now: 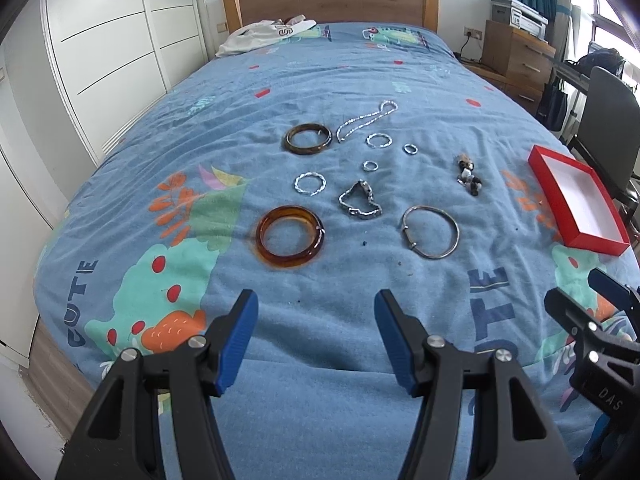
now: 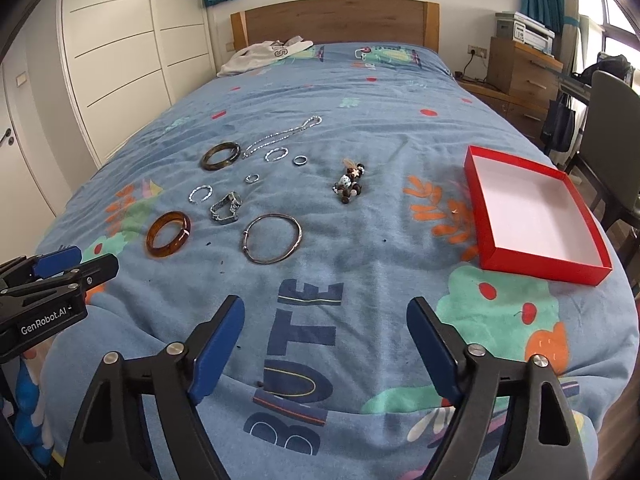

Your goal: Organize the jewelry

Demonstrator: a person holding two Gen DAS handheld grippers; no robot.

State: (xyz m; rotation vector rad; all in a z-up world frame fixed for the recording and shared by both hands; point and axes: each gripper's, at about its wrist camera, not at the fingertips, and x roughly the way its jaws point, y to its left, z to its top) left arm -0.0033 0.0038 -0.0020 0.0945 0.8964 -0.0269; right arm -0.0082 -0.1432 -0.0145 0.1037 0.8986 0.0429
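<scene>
Hovering above the near edge of the blue cartoon-print bedspread, the left gripper has its blue-padded jaws spread wide with nothing between them. The right gripper hangs beside it over the same near edge, jaws also well apart and holding nothing; only printed fabric shows in the gap.

Jewelry lies spread on the bedspread beyond both tools, none of it touched. Nearest the left gripper: a translucent amber resin bangle. To its right, a crumpled silver link watch bracelet, then a thin plain silver wire bangle. Farther back: a twisted silver open ring-shaped bracelet, a small silver ring, another small silver ring, a twisted silver hoop. Farthest row: a dark brown mottled stone bangle with a long silver chain necklace just beside it, running back and right. Apart to the right sits a bunched bracelet of brown, black and white beads.

A shallow red cardboard box with white interior rests on the bedspread's right side, well apart from the jewelry; nothing visible in it. At the far end, a white garment lies below the wooden headboard.
</scene>
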